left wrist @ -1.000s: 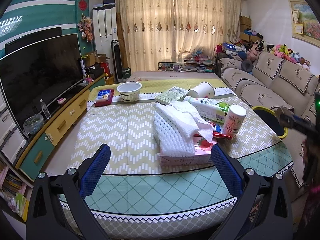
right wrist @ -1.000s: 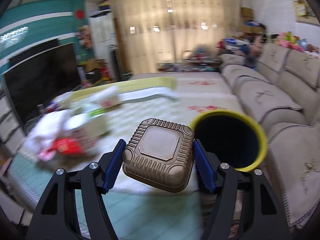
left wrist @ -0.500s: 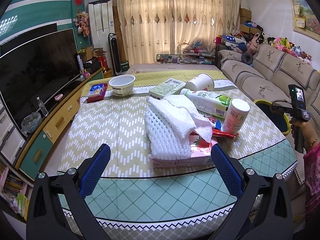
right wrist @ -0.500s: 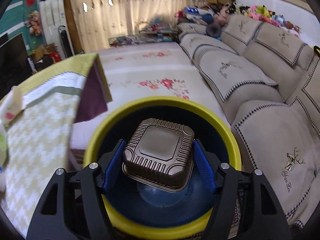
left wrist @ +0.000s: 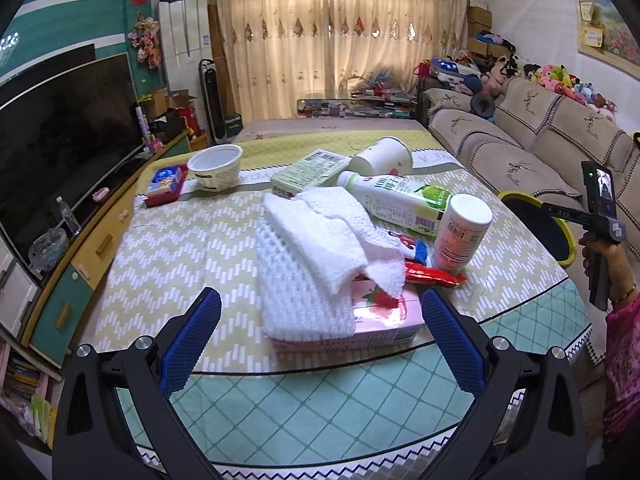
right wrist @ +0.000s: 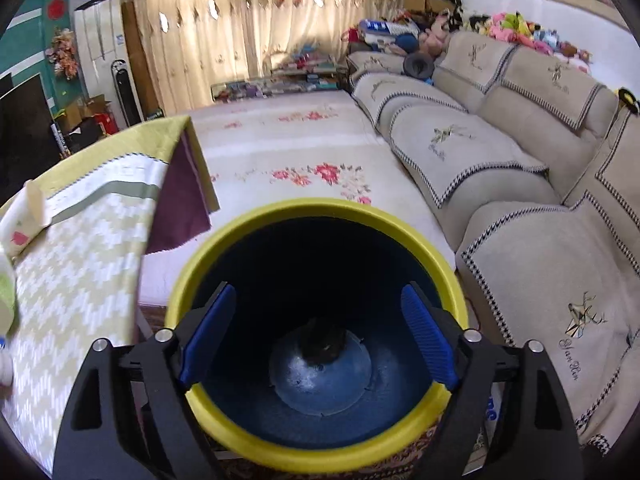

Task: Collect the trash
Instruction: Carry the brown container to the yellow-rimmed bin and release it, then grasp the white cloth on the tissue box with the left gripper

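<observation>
My right gripper (right wrist: 318,330) is open and empty, just above the yellow-rimmed blue bin (right wrist: 316,210). A dark brown container (right wrist: 324,340) lies at the bin's bottom. My left gripper (left wrist: 320,336) is open and empty at the near table edge, in front of a pink tissue box (left wrist: 384,316) under a white mesh cloth (left wrist: 312,256). Behind it lie a red wrapper (left wrist: 434,274), a white jar (left wrist: 462,232), a green-capped bottle (left wrist: 396,198), a tipped paper cup (left wrist: 386,156), a green box (left wrist: 312,172) and a white bowl (left wrist: 216,166). The bin (left wrist: 538,222) stands at the table's right.
A beige sofa (right wrist: 520,168) runs along the right, close to the bin. The table with a zigzag cloth (left wrist: 180,240) fills the middle. A TV and cabinet (left wrist: 60,140) line the left wall. A small red and blue box (left wrist: 166,184) sits at the table's far left.
My right gripper carried the brown container over the bin, opened, and the container dropped to the bottom. The left gripper moved in slightly toward the tissue box.
</observation>
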### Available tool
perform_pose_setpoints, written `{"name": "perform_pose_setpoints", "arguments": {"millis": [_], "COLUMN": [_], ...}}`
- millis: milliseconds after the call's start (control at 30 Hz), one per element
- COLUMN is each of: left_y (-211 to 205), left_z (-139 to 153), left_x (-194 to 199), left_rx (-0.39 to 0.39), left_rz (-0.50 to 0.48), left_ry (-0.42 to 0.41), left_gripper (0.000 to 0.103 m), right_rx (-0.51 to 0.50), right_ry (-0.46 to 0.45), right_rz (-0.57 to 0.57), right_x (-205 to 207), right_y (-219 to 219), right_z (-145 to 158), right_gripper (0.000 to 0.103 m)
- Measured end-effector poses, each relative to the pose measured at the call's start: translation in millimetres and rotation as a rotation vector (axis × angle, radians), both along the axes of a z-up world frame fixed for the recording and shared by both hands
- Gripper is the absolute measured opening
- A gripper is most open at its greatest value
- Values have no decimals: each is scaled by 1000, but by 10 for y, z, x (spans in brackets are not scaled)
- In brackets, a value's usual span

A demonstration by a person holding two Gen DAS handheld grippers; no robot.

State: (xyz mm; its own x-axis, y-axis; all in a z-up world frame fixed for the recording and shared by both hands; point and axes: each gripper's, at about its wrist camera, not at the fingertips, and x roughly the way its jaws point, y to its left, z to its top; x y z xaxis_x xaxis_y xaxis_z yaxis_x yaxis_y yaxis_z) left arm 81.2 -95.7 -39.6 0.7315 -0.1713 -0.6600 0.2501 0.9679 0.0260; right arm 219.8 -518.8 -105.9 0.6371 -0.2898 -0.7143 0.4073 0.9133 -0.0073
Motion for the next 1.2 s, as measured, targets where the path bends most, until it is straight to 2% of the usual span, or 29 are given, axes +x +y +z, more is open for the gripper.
{"name": "perform_pose_setpoints", "arguments": {"millis": [233, 300, 367, 500, 700, 1000, 1067, 1200], "left_y": [-97, -101, -123, -173, -199, -238, -233, -233], "left_z": [-58, -85, -114, -162, -264, -224, -203, -106], "left_x": [336, 459, 584, 759, 895, 931, 939, 931], "left_rx": [-34, -43, -47, -24, -28, -28, -33, -42], "left_rz": [-12, -6, -7, 1, -8, -22, -25, -34], "left_ry": [28, 47, 67, 88, 153, 146, 147, 122], "left_gripper": [99, 94, 85, 78, 56, 27, 15, 7], "right_rx": [-8, -22, -32, -19, -3, 10, 13, 17], "right_ry": [-67, -69, -65, -64, -70, -87, -89, -89], "right_rz": [35, 39, 42, 43, 49, 58, 58, 57], "right_x": [-243, -287, -312, -334, -332, -364, -373, -379], "right_y": [176, 238, 267, 256, 245, 219, 217, 211], "right_z": [224, 240, 236, 209, 186, 198, 198, 193], "right_gripper": [85, 85, 86, 86, 86, 86, 86, 86]}}
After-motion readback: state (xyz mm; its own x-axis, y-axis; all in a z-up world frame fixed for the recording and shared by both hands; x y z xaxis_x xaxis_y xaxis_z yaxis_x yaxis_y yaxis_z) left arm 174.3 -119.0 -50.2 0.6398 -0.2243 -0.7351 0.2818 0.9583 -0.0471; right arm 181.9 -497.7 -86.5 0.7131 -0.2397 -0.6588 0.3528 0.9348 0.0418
